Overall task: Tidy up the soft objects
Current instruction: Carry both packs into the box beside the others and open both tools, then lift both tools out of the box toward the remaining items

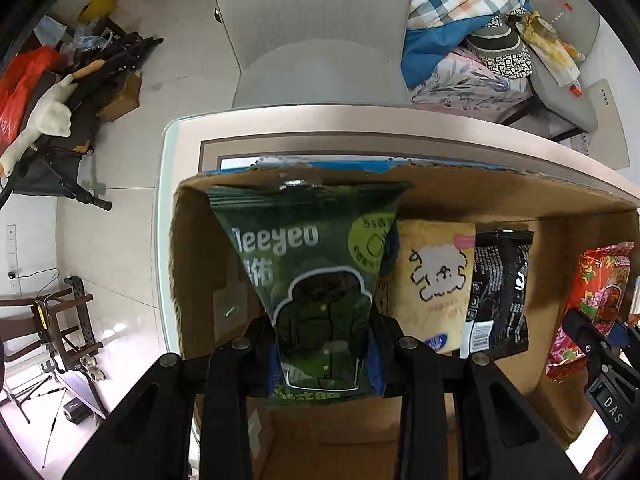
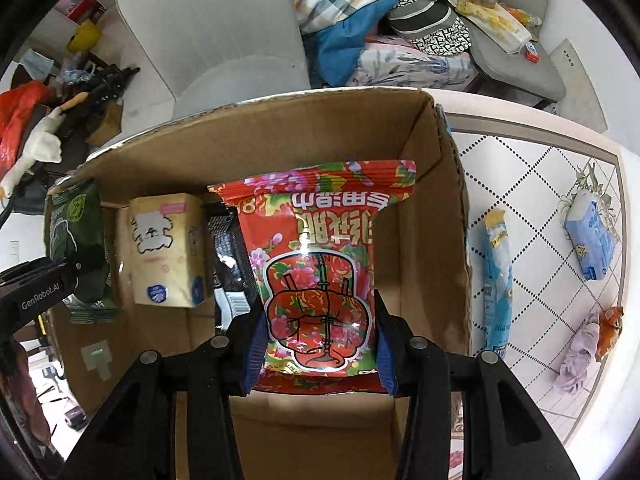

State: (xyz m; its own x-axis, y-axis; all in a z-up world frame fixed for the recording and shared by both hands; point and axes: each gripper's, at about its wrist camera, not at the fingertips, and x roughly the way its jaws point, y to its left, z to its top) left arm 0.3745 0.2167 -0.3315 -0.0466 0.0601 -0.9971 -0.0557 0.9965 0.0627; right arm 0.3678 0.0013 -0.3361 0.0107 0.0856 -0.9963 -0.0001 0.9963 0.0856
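Green foil crinkles in the left hand-held gripper, which is clamped on the lower part of the green pouch; the pouch stands upright inside the cardboard box, close to the box's left wall. The right hand-held gripper is pinched the same way on the red flowered pouch, held upright over the right half of the same box.

Between the two held pouches, a cream pouch with a fluffy dog on it and a black pouch already stand against the far wall. That row looks like the main risk to me: the black pouch sits just left of the red one, touching or nearly so, and a sideways nudge from the right hand-held gripper could tip it, and the cream one after it. Both held pouches are soft and slick, gripped low, so each top may flop forward or slide when let go rather than stay standing.

Room is tight on the left, where the green pouch is near the wall and the left gripper's arms could catch the rim. On the right there is open floor of box between the red pouch and the right wall, so that side has more slack.

Beyond the box wall, on the tiled surface, a long blue packet, a blue tissue pack and a lilac cloth still lie out.
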